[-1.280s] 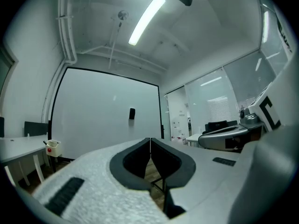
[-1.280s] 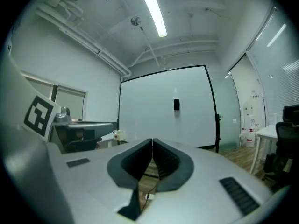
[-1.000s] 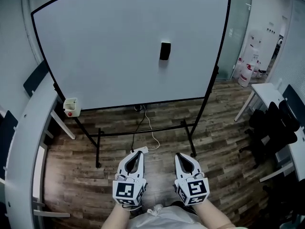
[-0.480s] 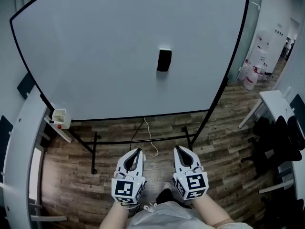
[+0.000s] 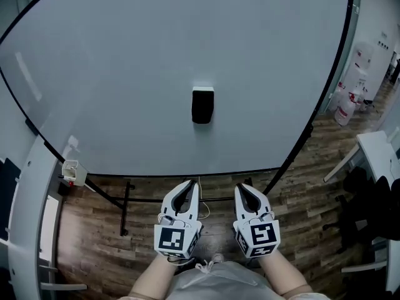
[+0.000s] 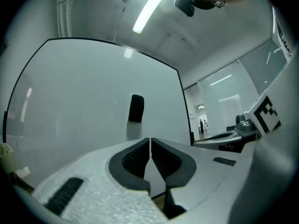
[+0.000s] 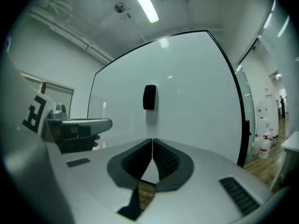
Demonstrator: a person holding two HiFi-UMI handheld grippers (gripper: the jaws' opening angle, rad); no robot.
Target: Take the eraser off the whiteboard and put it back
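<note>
Eraser [image 5: 202, 105] sticks to the whiteboard [image 5: 125, 74], ahead of both claws; left claw [image 5: 186, 194] and right claw [image 5: 247, 195] are closed, empty.

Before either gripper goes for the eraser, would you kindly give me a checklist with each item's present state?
1. The eraser sits on the whiteboard, in plain sight: ok.
2. The left gripper is empty: ok.
3. The right gripper is empty: ok.
4. Jaws open wide enough to take the eraser: not ok, both pairs are together.
5. Nothing stands between the grippers and the eraser: ok.
6. The eraser is within reach from here: cannot tell.
</note>
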